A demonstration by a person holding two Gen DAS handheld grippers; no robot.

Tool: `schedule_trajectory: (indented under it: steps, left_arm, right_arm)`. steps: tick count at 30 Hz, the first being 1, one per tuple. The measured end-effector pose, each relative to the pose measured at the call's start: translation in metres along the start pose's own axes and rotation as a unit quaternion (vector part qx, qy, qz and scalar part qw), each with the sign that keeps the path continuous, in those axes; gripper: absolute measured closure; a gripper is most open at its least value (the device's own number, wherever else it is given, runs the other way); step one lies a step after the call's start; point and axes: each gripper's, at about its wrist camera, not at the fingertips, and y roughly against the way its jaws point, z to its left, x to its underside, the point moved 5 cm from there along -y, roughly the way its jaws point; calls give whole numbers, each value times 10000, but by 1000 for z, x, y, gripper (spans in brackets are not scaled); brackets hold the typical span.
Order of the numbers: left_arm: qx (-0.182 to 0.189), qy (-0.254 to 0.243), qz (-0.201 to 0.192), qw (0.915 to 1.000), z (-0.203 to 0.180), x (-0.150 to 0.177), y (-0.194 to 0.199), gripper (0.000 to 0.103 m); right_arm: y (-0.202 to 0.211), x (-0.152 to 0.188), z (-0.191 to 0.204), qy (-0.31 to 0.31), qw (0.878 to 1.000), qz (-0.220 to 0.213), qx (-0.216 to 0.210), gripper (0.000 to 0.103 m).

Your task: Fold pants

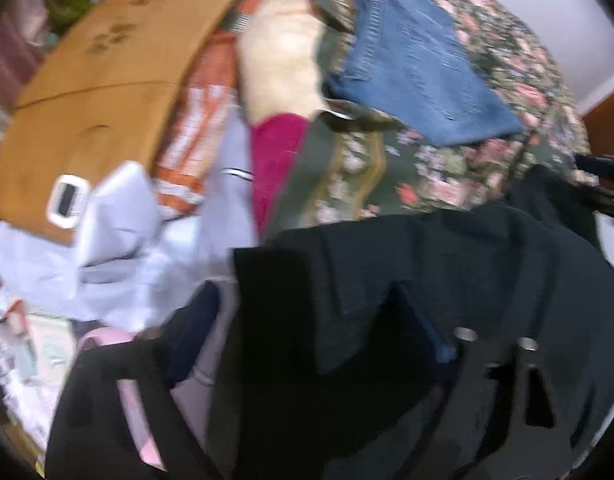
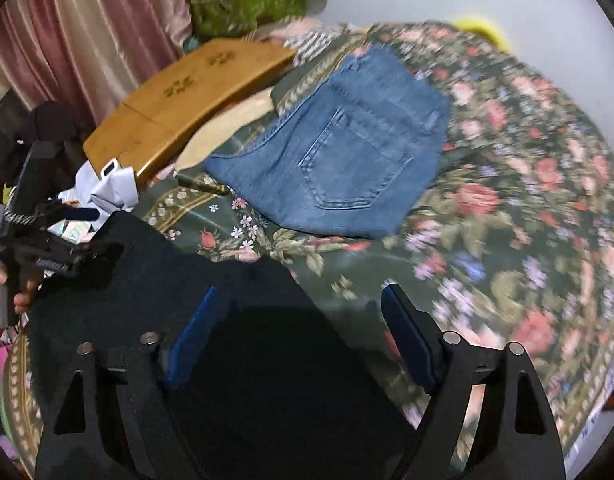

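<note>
Both grippers are down over the bed now, and the dark pants lie right under them, spread across the near part of the floral bedspread. The right gripper hangs with its jaws parted wide, blue pads clear on both sides, nothing between them but dark cloth lying flat below; no pinch yet. It sits at what looks like the pants' right-hand edge, bare bedspread showing just past its right finger. The left gripper is also apart, hovering over the same dark cloth, though blur and black-on-black make it hard to say whether a pad touches fabric. The pants seem to run crosswise, from one gripper to the other, so each hand has its own end.

The right view shows the left gripper from outside, held in a hand at the far left edge of the cloth. It also shows folded jeans beyond, already done by the look of them. The left view adds a heap of pale laundry beside a wooden board.
</note>
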Motion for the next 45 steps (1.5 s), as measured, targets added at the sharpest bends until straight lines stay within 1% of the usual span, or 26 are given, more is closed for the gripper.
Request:
schedule_trajectory:
  steps: [2,3,4,5,6,8,10,12,15,17,18,19,20,21,22,25,26,27,28,29,30,32,34,36,42,45]
  left_arm:
    - [393,134,114,9991,-2,1,-4,51]
    - [435,180,106,9988,-2,1,-4,52]
    - [399,126,48,9991,-3,2,-2,54]
    - [315,43,-44,9995,-5,3,1,57]
    - [168,-66,-146,9997,-8,5,4,63]
    - [-124,-257,-308,9991,-13,8,9,70]
    - [-683,-498,-476,9953,-15,9,12,73]
    - [-1311,-692,-563,9873,-17,12,10,75]
    - [-1627,-730,-596,9822,-9,23,10,76]
    - [-1590,-672,-500,9837,-4,29,5,76]
    - [-1704,-643,-475,9821,-2,30,3,81]
    - [-1897,-637,-453,9787,1,30,3,82]
    - [-1926,-617,-432,9784,5,31,3,82]
    - [-1889,-531,-374,9798,11,31,6,83]
    - [-1826,-458,-337,9815,15,33,10,83]
    - [-1577,-387,-590,9850,19,36,40,82]
    - [-1606,-434,-692,9836,18,37,51,79]
    - [-1632,-519,-829,9817,16,39,64,72]
    - [-1612,-581,-914,9810,14,41,73,67]
    - [-1560,-652,-1024,9803,10,44,84,55]
    - [-1487,-721,-1144,9796,7,48,96,46]
    - [-1370,-853,-1314,9781,-2,56,110,38]
    - [-1277,-1072,-1428,9756,-13,69,122,29]
    - [-1232,-1258,-1463,9734,-24,79,126,22]
    - [-974,-1732,-1284,9716,-53,121,118,20]
    - [-1081,-1979,-1205,9668,-62,134,109,20]
  right_arm:
    - [-21,-2,3,33,9992,369,-122,51]
    - [-31,-1,6,33,9986,488,-202,55]
    - [-34,-2,7,51,9988,445,-178,59]
    - [-36,-4,8,69,9991,385,-160,74]
    - [-38,-3,10,80,9989,427,-180,82]
    - [-36,-4,11,39,9994,320,-143,89]
    - [-37,-2,9,-18,9996,281,-54,91]
    - [-35,-2,9,-8,9998,177,116,93]
    - [-33,-2,11,31,9990,47,440,94]
    - [-30,-1,9,-20,9983,-16,578,94]
    - [-28,-1,8,-51,9977,-65,672,94]
    - [-24,-2,7,-66,9962,-130,854,96]
    - [-19,-4,2,-115,9936,-216,1103,98]
    - [-9,-5,-5,-260,9905,-365,1300,98]
    - [0,-4,-12,-445,9900,-430,1268,98]
    - [33,3,-19,-829,9909,-606,870,98]
    - [43,6,-18,-824,9911,-679,795,98]
    - [59,12,-14,-750,9913,-772,753,97]
    - [71,17,-8,-656,9916,-825,751,91]
    - [80,22,-2,-577,9917,-868,754,81]
    - [91,29,5,-503,9918,-911,745,76]
    - [106,43,21,-388,9912,-1064,690,55]
    - [123,61,40,-207,9902,-1199,683,45]
    - [132,77,58,-91,9900,-1254,637,42]
    - [129,122,98,110,9930,-1085,447,39]
    - [118,139,112,219,9948,-893,431,39]
